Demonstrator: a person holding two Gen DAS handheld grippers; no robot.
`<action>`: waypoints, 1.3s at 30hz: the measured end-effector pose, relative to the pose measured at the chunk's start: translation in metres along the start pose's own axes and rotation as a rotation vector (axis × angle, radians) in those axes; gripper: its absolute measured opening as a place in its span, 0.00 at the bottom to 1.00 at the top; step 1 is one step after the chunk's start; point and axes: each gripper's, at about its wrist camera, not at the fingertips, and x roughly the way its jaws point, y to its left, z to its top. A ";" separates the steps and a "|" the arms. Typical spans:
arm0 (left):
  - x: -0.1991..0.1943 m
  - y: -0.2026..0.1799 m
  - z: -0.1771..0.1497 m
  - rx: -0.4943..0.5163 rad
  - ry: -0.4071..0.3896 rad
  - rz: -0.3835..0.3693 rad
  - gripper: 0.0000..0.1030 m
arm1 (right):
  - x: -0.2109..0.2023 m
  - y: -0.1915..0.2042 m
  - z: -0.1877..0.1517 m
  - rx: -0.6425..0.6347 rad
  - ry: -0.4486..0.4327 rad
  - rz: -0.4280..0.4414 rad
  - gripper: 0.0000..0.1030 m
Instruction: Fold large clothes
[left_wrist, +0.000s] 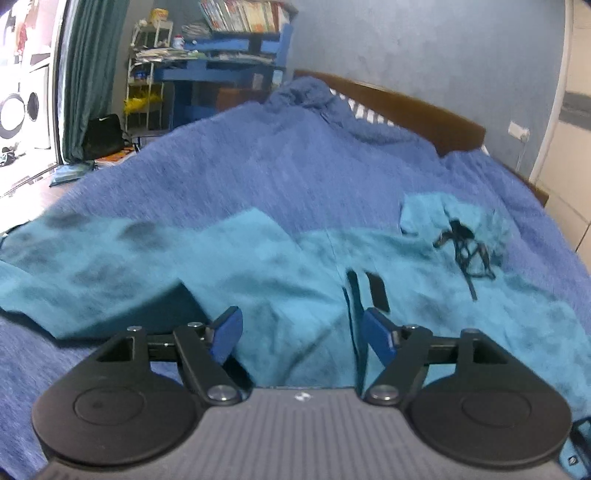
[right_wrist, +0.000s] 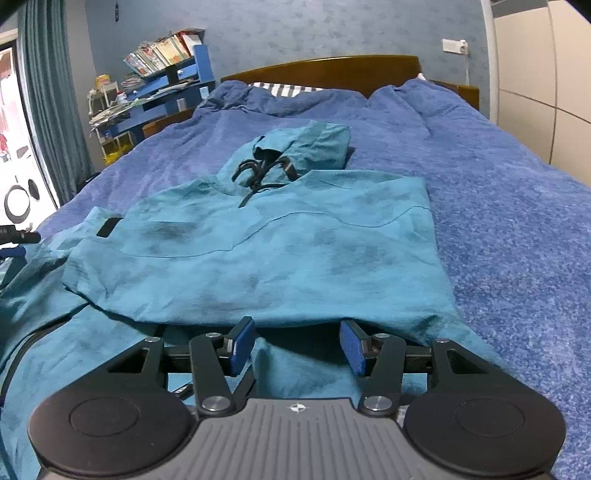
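A teal hoodie (right_wrist: 277, 240) lies on the blue bedspread with its right side folded over the front. Its hood (right_wrist: 314, 144) and black drawstring (right_wrist: 258, 173) point toward the headboard. My right gripper (right_wrist: 297, 332) stands open just short of the folded layer's near edge, with teal cloth under the blue pads (right_wrist: 242, 345) and nothing pinched. In the left wrist view the hoodie (left_wrist: 277, 258) spreads wide and blurred, with its drawstring (left_wrist: 461, 247) to the right. My left gripper (left_wrist: 302, 325) hovers open above the cloth, its jaws wide apart and holding nothing.
The blue bedspread (right_wrist: 498, 221) covers the whole bed up to a wooden headboard (right_wrist: 332, 70). A blue desk with books (right_wrist: 166, 85), a white rack and a green curtain (left_wrist: 96, 74) stand at the left. A pale wardrobe (right_wrist: 535, 74) lines the right side.
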 end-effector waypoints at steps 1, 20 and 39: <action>-0.004 0.007 0.004 -0.012 -0.009 0.006 0.71 | -0.001 0.001 0.000 -0.002 0.000 0.008 0.52; -0.018 0.239 0.009 -0.560 -0.027 0.265 0.74 | -0.020 0.013 -0.002 -0.062 -0.059 0.140 0.52; -0.005 0.320 -0.017 -0.818 -0.087 0.286 0.53 | -0.028 0.013 -0.003 -0.070 -0.111 0.123 0.48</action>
